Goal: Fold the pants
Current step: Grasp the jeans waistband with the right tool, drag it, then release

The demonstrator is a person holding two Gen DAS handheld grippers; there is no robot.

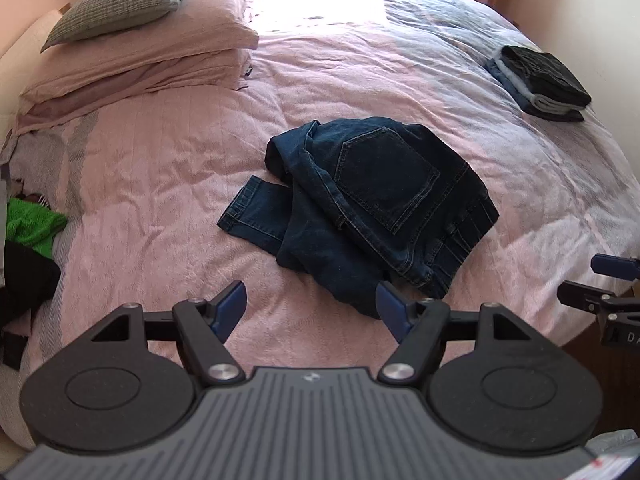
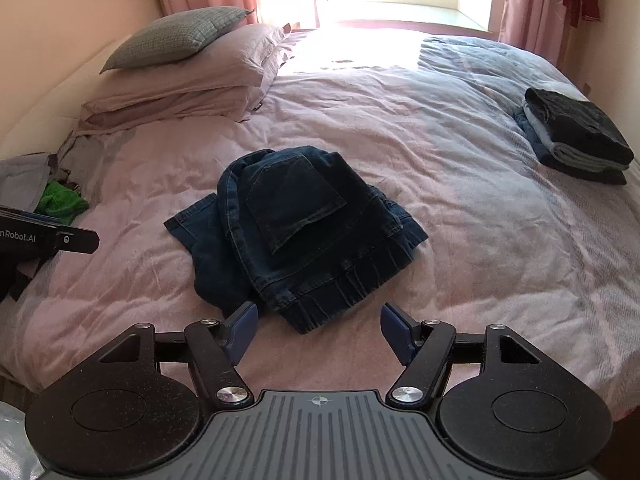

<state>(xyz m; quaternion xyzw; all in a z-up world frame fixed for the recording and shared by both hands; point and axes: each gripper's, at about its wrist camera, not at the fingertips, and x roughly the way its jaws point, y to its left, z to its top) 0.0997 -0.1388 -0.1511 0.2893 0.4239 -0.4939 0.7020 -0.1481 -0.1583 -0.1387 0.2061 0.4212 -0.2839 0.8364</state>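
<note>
Crumpled dark jeans (image 1: 372, 204) lie on the bed (image 1: 160, 168) just ahead of both empty, spread tools (left tool (image 1: 311, 312), right tool (image 2: 318, 334)), waistband nearest them.

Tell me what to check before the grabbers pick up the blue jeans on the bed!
1. Left gripper is open and empty: ok.
2. Right gripper is open and empty: ok.
3. Jeans lie alone on the pink bedspread, nothing on top of them: ok.
4. Jeans are flat and ready to fold: not ok, they are bunched in a heap with one leg end sticking out.
5. Stack of folded clothes sits away from the jeans: ok.
6. Where the second leg end is: cannot tell, it is hidden in the heap.
</note>
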